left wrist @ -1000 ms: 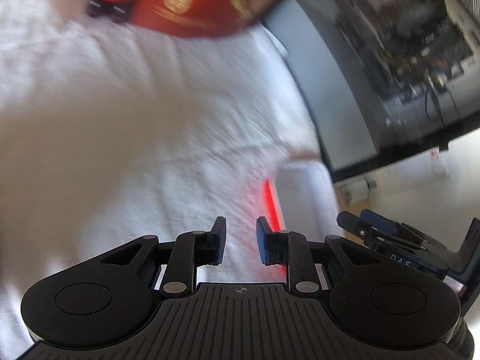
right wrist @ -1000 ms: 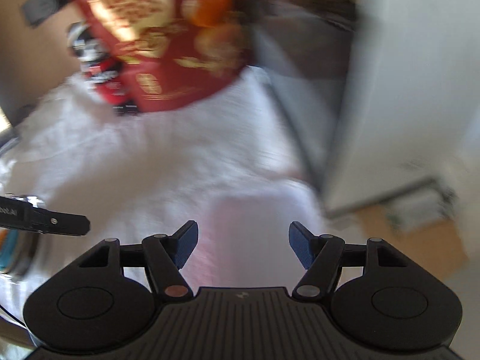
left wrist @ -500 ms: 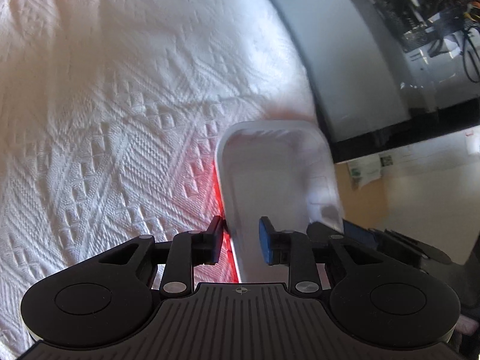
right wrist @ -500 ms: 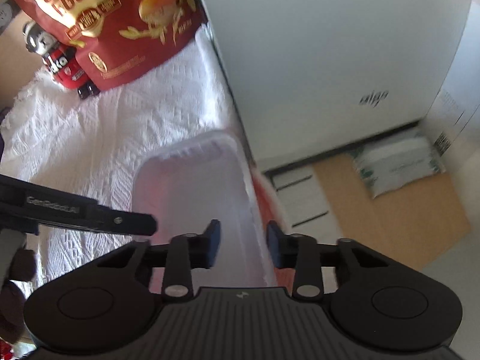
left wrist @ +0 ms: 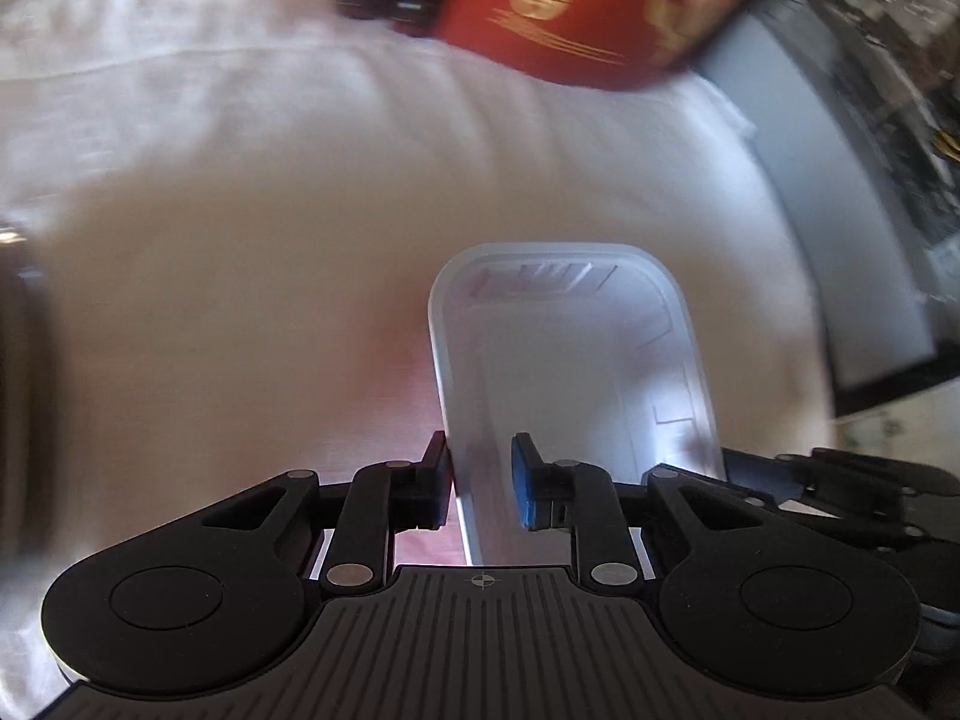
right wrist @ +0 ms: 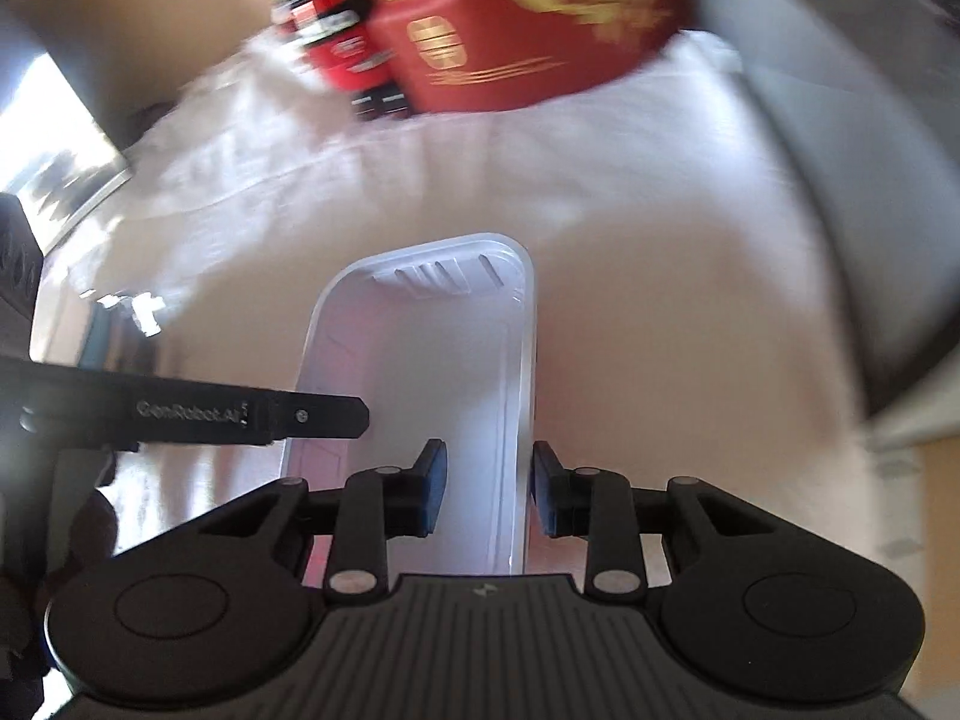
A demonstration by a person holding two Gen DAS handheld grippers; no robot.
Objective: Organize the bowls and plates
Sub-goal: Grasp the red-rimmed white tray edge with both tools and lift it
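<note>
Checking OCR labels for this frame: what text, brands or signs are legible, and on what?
"GenRobot.AI", a little soft: on the left claw's finger, right wrist view.
Red bag: gold emblem and print, too blurred to read.
Red bottle: label too blurred to read.
Tray: no text visible.

A white textured cloth [left wrist: 288, 192] covers the surface and fills most of both views. A large red bag with gold print [left wrist: 588, 6] sits at the top of the frame, blurred. Just left of it is a small red and black figure [right wrist: 336, 42], also blurred. A grey panel [left wrist: 840, 228] runs down the right edge of the cloth.
</note>
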